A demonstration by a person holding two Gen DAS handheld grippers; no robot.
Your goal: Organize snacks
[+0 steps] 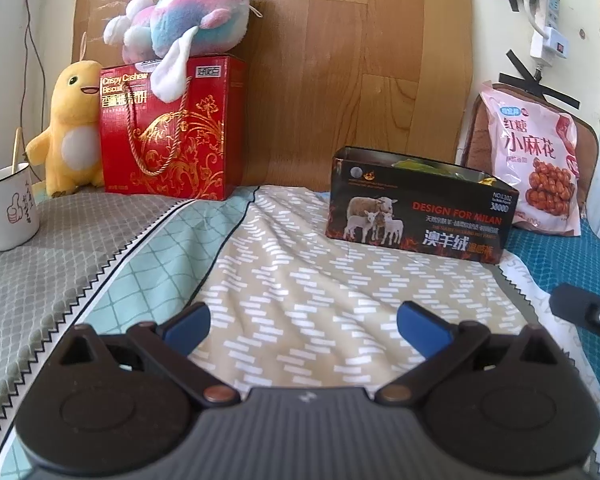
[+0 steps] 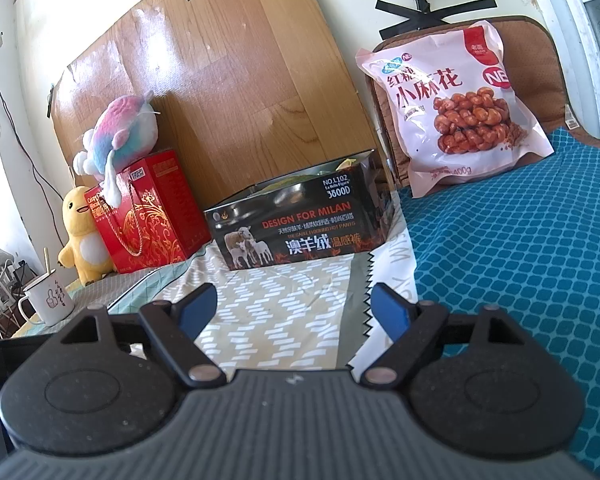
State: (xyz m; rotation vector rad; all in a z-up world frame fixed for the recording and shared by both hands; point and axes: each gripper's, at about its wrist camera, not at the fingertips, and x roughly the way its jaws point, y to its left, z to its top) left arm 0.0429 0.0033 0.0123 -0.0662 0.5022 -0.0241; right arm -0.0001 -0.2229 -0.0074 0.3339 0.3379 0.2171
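Black tin (image 1: 420, 208) stands mid-bed at the rear edge, something greenish already seen inside. Pink snack bag (image 2: 456, 108) is propped at the rear right corner, unpacked. Left gripper (image 1: 302, 326) and right gripper (image 2: 294, 314): jaws apart, nothing held.

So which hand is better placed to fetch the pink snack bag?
Probably the right. The right gripper is open and empty, with the pink bag just ahead to its right. From the left gripper the bag sits at the far edge, beyond the black box.
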